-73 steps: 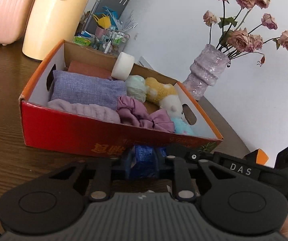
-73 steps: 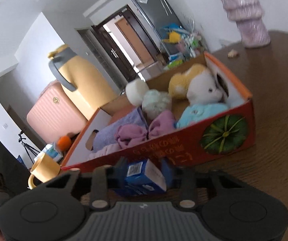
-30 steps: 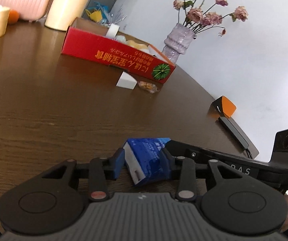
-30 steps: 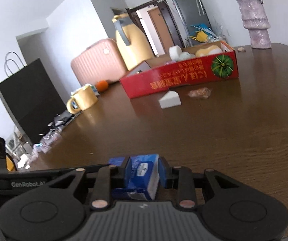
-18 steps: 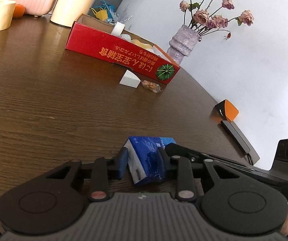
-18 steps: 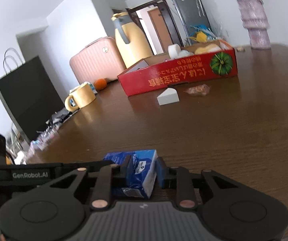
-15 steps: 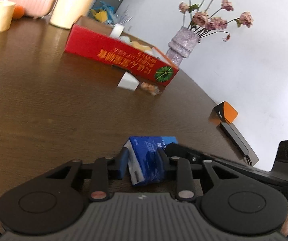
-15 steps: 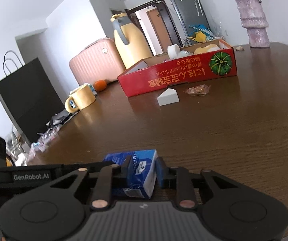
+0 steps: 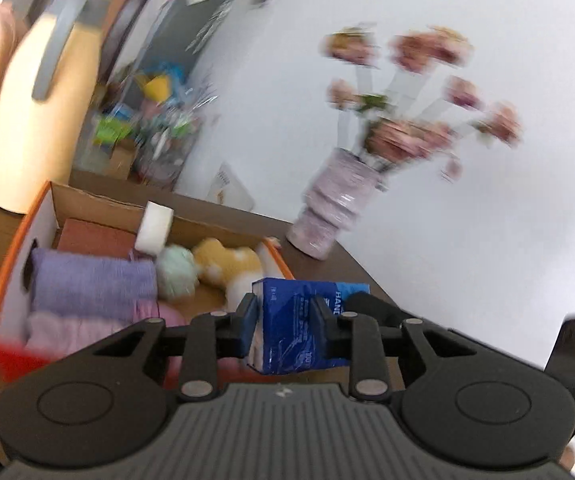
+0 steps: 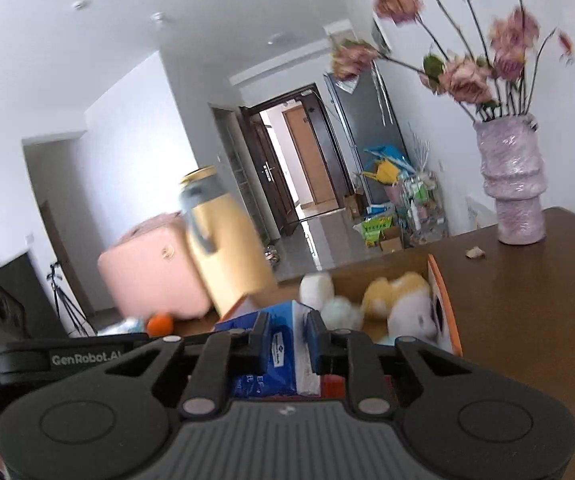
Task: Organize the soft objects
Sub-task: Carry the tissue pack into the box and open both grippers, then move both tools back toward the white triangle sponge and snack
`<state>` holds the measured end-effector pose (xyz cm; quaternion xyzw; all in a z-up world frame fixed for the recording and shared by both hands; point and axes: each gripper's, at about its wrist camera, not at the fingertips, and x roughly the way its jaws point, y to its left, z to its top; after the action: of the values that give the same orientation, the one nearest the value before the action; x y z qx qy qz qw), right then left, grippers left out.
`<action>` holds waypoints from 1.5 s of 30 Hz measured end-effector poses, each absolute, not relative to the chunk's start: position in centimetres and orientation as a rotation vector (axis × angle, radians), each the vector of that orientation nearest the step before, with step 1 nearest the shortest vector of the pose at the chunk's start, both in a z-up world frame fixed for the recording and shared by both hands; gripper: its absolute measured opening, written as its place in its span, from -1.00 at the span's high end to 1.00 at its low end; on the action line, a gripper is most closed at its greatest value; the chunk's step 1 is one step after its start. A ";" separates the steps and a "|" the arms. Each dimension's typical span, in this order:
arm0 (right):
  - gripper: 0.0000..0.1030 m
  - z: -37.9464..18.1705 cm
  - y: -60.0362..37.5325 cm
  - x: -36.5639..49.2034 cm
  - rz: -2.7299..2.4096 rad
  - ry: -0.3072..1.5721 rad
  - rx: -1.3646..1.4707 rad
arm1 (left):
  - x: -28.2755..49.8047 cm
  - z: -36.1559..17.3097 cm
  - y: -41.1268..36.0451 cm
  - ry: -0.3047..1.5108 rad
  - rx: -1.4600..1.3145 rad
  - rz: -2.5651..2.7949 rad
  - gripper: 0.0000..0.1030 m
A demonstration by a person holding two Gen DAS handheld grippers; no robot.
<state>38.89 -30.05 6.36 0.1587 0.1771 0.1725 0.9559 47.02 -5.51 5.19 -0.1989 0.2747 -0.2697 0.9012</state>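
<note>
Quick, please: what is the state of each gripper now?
Left gripper: closed on one end of the blue plastic-wrapped tissue pack.
Right gripper: closed on its other end.

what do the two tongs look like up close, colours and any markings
Both the left tongs and right tongs are matte black plastic: a ribbed grey-black body, two round discs, silver rivets on linkage bars, and blue pads on the fingertips. White "GenRobot.AI" lettering marks the left tongs' side, seen from the right wrist view.

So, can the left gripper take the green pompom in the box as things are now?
Probably not yet. The left gripper is shut on the blue tissue pack, as is the right gripper, so neither is free, though the green pompom lies uncovered in the box.
</note>
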 end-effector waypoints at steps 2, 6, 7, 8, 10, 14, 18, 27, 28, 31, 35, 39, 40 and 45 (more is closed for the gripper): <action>0.65 6.2 -30.6 44.2 0.340 0.397 0.357 | 51.2 4.4 -6.0 0.605 -0.409 -0.529 0.46; 0.65 3.7 -30.1 52.5 0.308 0.507 0.344 | 57.1 1.1 -6.9 0.714 -0.353 -0.446 0.46; 0.65 2.7 -29.9 54.4 0.300 0.557 0.334 | 57.8 0.2 -7.1 0.739 -0.328 -0.421 0.46; 0.64 1.7 -29.5 55.8 0.301 0.605 0.317 | 58.3 -0.5 -7.3 0.764 -0.300 -0.403 0.46; 0.63 -0.3 -28.6 57.6 0.311 0.679 0.284 | 58.3 -1.8 -7.5 0.795 -0.240 -0.364 0.50; 0.65 -2.7 -26.7 58.7 0.325 0.772 0.210 | 58.5 -3.0 -7.5 0.830 -0.184 -0.327 0.54; 0.65 -3.8 -25.9 59.0 0.306 0.778 0.197 | 58.6 -3.1 -7.4 0.827 -0.185 -0.328 0.51; 0.41 1.7 -27.9 55.3 0.291 0.675 0.162 | 53.6 3.9 -5.7 0.693 -0.145 -0.297 0.42; 0.35 2.7 -28.3 54.6 0.285 0.657 0.156 | 52.7 5.0 -5.2 0.672 -0.136 -0.290 0.42; 0.21 5.9 -29.4 52.1 0.259 0.604 0.140 | 49.7 7.9 -4.4 0.607 -0.082 -0.251 0.33; 0.09 9.6 -30.2 47.7 0.253 0.536 0.115 | 44.2 9.8 -3.4 0.480 0.013 -0.161 -0.02; -0.41 11.7 -30.1 41.9 0.231 0.363 0.012 | 38.3 9.9 -2.8 0.319 0.060 -0.074 -0.63; -0.68 11.7 -29.9 40.4 0.218 0.300 -0.017 | 37.1 9.8 -2.6 0.295 0.057 -0.061 -0.68; -0.75 11.4 -29.4 34.8 0.224 0.149 -0.051 | 33.0 9.7 -2.1 0.252 0.054 -0.053 -0.76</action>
<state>34.83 -29.37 11.36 -0.0253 0.0744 0.1116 0.9906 32.99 -2.14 9.71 0.0267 0.1258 -0.0263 0.9914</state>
